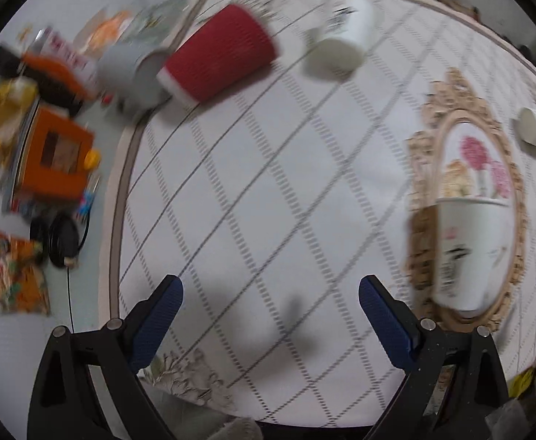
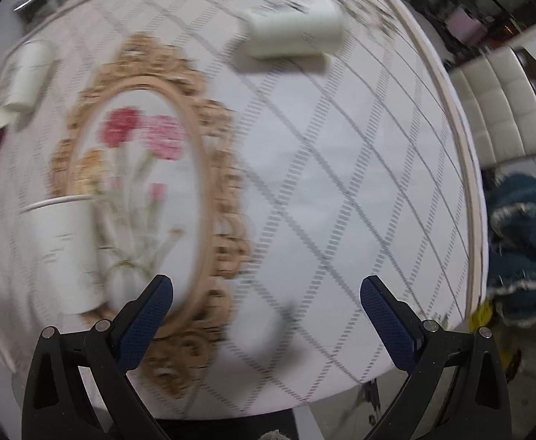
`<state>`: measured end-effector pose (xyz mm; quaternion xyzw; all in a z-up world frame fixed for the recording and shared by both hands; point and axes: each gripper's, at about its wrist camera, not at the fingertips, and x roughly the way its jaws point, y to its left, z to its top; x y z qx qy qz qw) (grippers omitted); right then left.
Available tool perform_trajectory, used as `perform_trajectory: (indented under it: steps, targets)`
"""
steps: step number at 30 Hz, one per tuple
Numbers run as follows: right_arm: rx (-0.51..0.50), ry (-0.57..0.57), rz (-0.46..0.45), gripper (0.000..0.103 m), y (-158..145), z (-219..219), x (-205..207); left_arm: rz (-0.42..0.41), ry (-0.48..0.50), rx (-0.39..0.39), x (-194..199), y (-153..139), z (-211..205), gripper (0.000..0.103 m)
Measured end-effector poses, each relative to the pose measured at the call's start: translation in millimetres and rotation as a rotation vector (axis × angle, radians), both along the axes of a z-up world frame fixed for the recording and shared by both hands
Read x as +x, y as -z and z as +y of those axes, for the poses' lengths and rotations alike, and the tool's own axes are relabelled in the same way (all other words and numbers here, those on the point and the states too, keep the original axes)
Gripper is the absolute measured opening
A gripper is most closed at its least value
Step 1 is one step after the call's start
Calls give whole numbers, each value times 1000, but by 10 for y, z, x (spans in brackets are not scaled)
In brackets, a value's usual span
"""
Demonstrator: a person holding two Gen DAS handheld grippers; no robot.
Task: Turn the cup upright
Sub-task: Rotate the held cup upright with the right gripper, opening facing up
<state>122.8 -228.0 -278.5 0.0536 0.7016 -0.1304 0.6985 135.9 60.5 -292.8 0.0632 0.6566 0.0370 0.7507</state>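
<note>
Blue-padded left gripper (image 1: 271,289) and right gripper (image 2: 266,288) both spread wide, holding nothing. Farther off, red cup (image 1: 218,53) lying tipped, axis diagonal, rim lower-left; ahead-left of left gripper, probably nearer that hand.

Bare checked tablecloth (image 1: 268,190) ahead of the wide-spread left gripper (image 1: 270,306), red cup (image 1: 219,53) and grey cup (image 1: 130,69) lying at the far left edge, upright white cup (image 1: 469,253) just right, toppled white cup (image 2: 293,27) far ahead of the right gripper (image 2: 266,302)
</note>
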Motion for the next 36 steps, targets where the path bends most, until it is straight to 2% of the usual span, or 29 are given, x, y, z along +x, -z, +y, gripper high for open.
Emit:
perform_trajectory:
  steps: [5,8,11,12,19,25,33,36]
  targets:
    - [39,-109,-28,103,-120,549,169,9,-54,-2,-142,119,256,98]
    - [64,-150,-24,103,-77,835,221,-1,-64,-2,-155,142,323,98]
    - [71,-166,-18,100,10,945,256,-16,-68,-11,-163,159,395,99]
    - [74,-170,-11,100,45,1003,277,-15,-69,-13,-162,174,411,103]
    - [102,-165,30,88,249,1141,331,-31,-54,-27,-118,173,419,103]
    - [121,-143,72,62,407,1190,333,-27,-46,-34,-92,172,386,103]
    - [136,-129,45,62,388,1240,346,-7,-28,-29,-89,177,307,103]
    - [153,-113,38,61,374,1163,341,28,-35,-42,-65,210,294,103]
